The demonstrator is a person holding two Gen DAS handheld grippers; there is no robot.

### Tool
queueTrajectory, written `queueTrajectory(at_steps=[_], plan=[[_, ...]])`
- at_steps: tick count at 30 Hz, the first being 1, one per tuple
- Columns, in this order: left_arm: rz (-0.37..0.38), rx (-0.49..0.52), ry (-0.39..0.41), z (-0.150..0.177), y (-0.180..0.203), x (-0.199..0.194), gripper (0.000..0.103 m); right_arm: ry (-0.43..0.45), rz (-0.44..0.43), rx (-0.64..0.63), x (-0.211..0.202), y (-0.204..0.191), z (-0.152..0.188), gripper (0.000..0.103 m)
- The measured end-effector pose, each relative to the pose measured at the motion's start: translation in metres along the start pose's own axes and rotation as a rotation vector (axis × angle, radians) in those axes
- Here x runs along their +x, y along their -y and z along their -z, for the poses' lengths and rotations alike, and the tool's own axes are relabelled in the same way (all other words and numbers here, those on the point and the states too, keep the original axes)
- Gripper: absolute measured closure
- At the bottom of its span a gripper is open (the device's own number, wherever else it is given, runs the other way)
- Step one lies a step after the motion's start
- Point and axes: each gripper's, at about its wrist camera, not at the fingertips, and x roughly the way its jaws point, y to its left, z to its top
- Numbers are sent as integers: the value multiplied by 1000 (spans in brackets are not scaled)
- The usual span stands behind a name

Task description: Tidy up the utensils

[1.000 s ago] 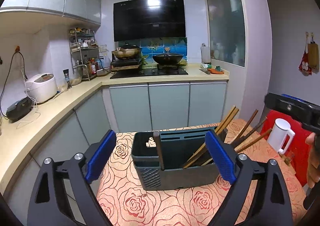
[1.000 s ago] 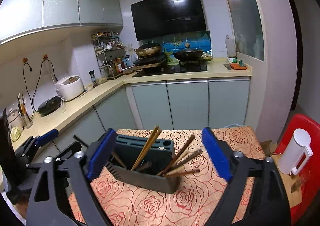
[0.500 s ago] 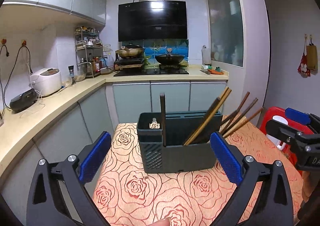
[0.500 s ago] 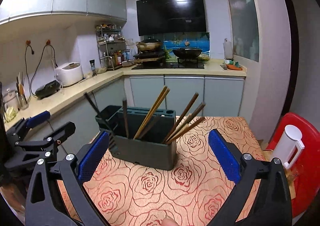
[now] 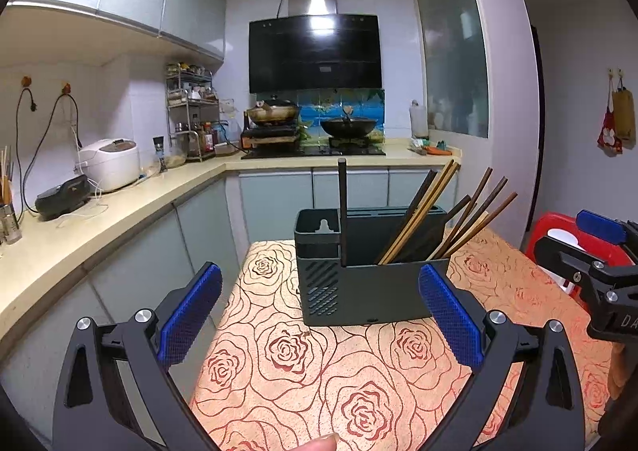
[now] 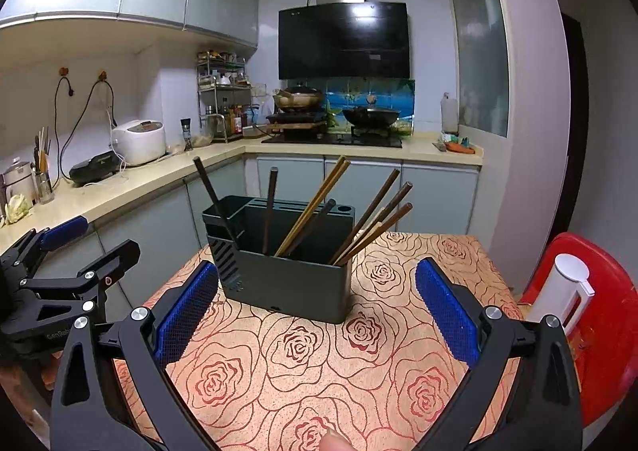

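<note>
Left wrist view: the left gripper (image 5: pixel 319 311) is spread wide and empty, the dark holder (image 5: pixel 371 271) on the rose-patterned table (image 5: pixel 279 363) just beyond it, with about eight chopsticks (image 5: pixel 422 215) inside. "DA" shows on the right gripper (image 5: pixel 590 247).

Right wrist view: the right gripper (image 6: pixel 317 315) is spread, empty; nine chopsticks (image 6: pixel 315 203) counted; one white jug (image 6: pixel 562 291) far right

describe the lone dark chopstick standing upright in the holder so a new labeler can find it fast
Start at the table with the rose-patterned cloth and find the dark grey utensil holder standing on it. At the divider beside its small end compartment, one dark chopstick stands almost vertical. The other chopsticks all lean away in a fan, and several are lighter wood.
</note>
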Motion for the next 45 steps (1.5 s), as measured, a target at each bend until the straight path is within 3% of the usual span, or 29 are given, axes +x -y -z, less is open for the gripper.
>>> queueTrajectory(at_steps=[7,19,29,45], plan=[[-7,-11,54,6,0,-21,7,77,29,-35,-21,-10,9,7],[27,0,91,7,11,-48,7,115,51,-14,-50,-11,9,7],[30,-3,94,6,13,-63,7,81,45,-9,-59,-21,19,7],[4,-4,68,9,10,-53,7,58,71,24,-52,-10,25,7]])
